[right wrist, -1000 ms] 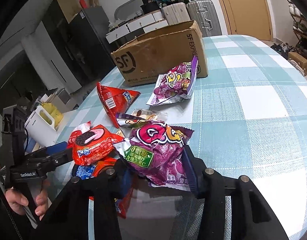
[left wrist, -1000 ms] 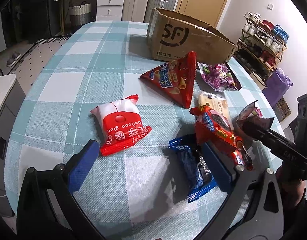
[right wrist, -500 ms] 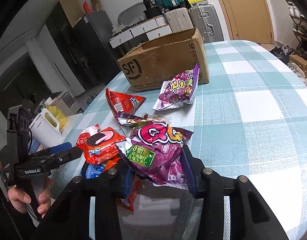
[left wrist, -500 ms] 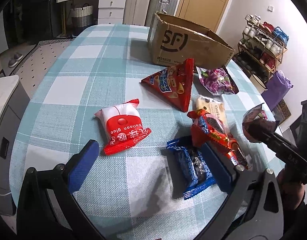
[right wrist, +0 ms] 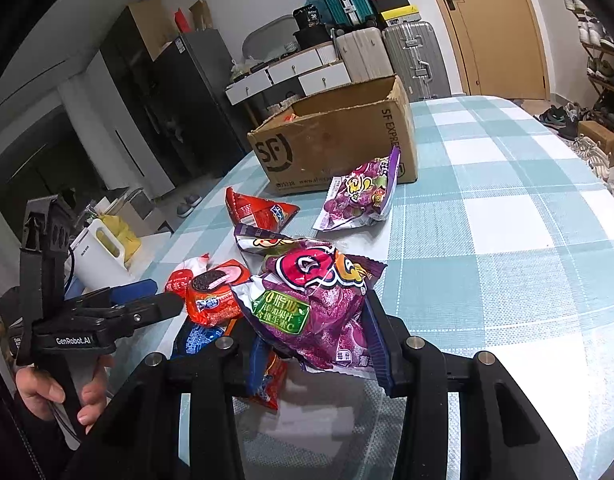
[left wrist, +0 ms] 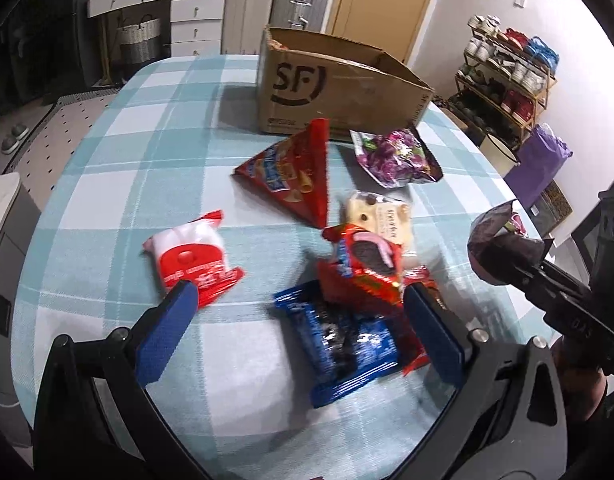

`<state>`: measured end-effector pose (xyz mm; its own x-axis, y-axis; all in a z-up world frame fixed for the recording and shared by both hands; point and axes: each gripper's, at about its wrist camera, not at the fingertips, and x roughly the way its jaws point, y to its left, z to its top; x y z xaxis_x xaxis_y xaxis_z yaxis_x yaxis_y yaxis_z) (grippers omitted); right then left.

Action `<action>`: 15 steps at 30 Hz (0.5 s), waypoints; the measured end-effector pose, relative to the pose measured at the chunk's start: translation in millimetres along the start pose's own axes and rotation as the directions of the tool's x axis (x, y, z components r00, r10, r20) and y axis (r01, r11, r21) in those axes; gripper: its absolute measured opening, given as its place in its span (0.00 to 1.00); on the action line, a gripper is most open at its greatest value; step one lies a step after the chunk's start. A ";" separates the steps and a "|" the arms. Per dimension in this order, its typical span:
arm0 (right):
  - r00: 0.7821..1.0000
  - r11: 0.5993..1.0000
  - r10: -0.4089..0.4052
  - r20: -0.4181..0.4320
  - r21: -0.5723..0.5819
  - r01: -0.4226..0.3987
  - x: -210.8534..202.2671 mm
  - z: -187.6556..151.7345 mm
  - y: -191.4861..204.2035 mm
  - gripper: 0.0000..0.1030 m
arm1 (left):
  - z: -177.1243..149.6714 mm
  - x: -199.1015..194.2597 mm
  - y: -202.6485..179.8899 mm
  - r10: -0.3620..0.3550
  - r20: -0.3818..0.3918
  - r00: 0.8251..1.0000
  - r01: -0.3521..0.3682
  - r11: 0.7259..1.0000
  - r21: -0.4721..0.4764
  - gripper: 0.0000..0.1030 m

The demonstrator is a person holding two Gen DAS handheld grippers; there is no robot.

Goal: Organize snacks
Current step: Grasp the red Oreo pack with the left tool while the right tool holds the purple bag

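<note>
My right gripper is shut on a purple candy bag and holds it just above the checked table. From the left wrist view that gripper and bag are at the right. My left gripper is open wide over a blue biscuit packet. A red biscuit packet stands propped on the pile near its right finger. Further off lie a red-and-white packet, a red triangular packet, a cream packet and a second purple bag. An open cardboard box stands behind them.
A shoe rack and a purple bag stand past the table's right edge. Suitcases and white drawers line the back wall. A white appliance sits beside the table near the hand holding my left gripper.
My right gripper has risen a little with the purple bag in it. My left gripper has shifted right, so the blue packet now lies between its fingers. The red biscuit packet stands more upright.
</note>
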<state>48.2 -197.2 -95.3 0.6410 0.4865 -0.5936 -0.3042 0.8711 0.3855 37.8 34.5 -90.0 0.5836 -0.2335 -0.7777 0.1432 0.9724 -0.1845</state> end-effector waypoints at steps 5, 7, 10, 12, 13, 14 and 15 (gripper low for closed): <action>1.000 1.000 0.007 0.009 0.012 -0.008 -3.7 -0.7 -3.6 0.41 | 4.9 10.4 -14.2 -0.021 -0.023 1.000 0.021 1.000 0.016 0.99; 1.000 1.000 0.012 0.013 0.016 -0.012 -4.8 -0.6 -4.7 0.41 | 7.0 16.3 -19.3 -0.019 -0.033 0.999 0.020 0.999 0.029 0.99; 1.000 1.000 0.014 0.010 0.014 -0.015 -5.2 -0.6 -4.9 0.41 | 8.8 24.7 -21.8 -0.025 -0.056 0.998 0.026 0.999 0.019 0.99; 1.000 1.000 0.017 0.010 0.013 -0.017 -5.6 -0.5 -5.4 0.41 | 9.4 29.8 -22.5 -0.026 -0.068 0.997 0.026 1.000 0.010 0.99; 1.000 1.000 0.017 0.011 0.013 -0.017 -6.1 -0.4 -5.7 0.41 | 9.9 32.4 -22.7 -0.025 -0.073 0.997 0.026 1.000 0.011 0.99; 1.000 1.000 0.018 0.012 0.014 -0.019 -6.2 -0.2 -6.0 0.41 | 10.3 34.5 -23.0 -0.022 -0.076 0.997 0.023 1.000 0.013 0.99; 1.000 1.000 0.022 0.012 0.015 -0.022 -6.4 0.1 -6.4 0.41 | 10.7 36.5 -23.3 -0.018 -0.078 0.997 0.020 1.000 0.015 0.99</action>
<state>46.1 -205.9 -93.9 0.6428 0.5043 -0.5765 -0.3073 0.8592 0.4090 64.4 3.4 -107.7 0.5165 -0.2503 -0.8189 0.1668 0.9674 -0.1904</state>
